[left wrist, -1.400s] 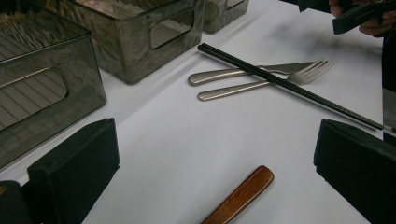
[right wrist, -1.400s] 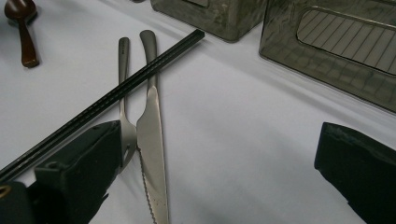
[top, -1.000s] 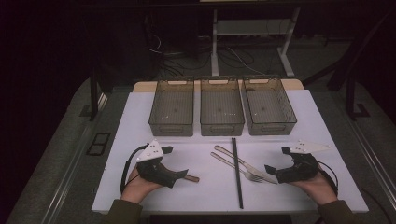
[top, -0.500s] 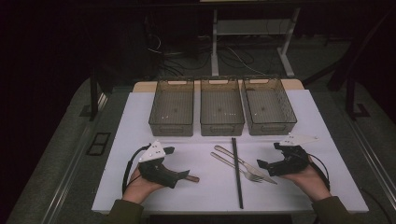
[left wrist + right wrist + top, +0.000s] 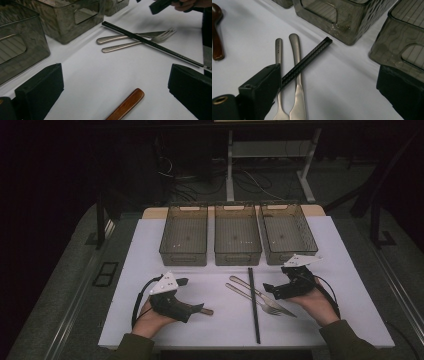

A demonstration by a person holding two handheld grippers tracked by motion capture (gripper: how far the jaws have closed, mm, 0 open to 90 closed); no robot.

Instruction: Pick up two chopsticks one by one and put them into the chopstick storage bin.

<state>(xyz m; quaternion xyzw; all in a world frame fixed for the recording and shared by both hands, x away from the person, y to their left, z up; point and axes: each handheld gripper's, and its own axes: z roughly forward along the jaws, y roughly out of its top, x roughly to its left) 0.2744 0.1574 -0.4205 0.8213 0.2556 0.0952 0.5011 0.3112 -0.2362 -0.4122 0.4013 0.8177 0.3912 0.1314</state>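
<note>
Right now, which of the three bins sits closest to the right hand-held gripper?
The rightmost bin: the right hand-held gripper hovers just in front of it, while the other two stand farther left.

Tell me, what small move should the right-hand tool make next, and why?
Probably ease the right gripper down and forward until its open fingers straddle the black chopsticks. They lie across the fork and knife, so they likely have to come off first. The three bins behind look empty.

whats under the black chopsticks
The black chopsticks lie across a metal fork and knife. Where they cross, the metal beneath is covered.
</note>
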